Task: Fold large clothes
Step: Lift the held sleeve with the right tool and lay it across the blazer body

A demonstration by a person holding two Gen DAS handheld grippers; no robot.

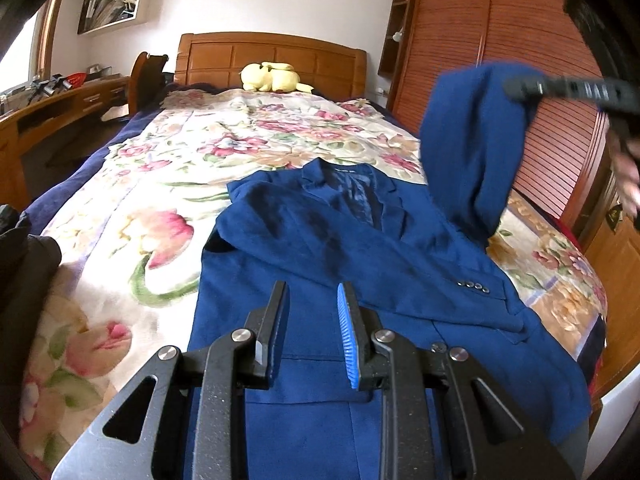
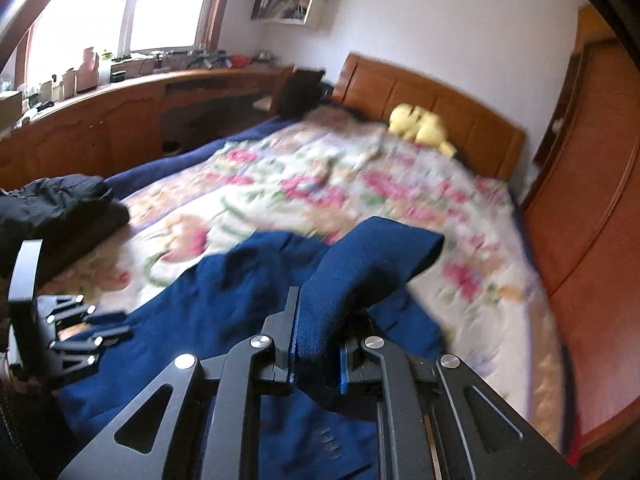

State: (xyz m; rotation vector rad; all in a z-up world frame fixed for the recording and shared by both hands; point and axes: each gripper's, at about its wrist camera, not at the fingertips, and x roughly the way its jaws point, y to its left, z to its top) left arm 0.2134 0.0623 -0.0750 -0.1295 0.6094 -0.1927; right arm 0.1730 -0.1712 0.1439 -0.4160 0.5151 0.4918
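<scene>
sleeve lifted for the cross-fold

a blue blazer (image 1: 360,280) lies front-up on the floral bedspread (image 1: 168,200), filling the lower centre of the left wrist view, collar toward the headboard, so its panels stay flat while the sleeves are dealt with. the right gripper (image 2: 316,344) is clamped on the blazer's sleeve (image 2: 360,272), holding it up at the right of the left wrist view; judging by that, the sleeve is meant to cross the chest. the left gripper (image 1: 312,328) hovers over the blazer's lower panel, jaws part-open with nothing between them, probably ready to steady the cloth. a yellow plush toy (image 1: 272,77) sits clear at upper centre.
</scene>
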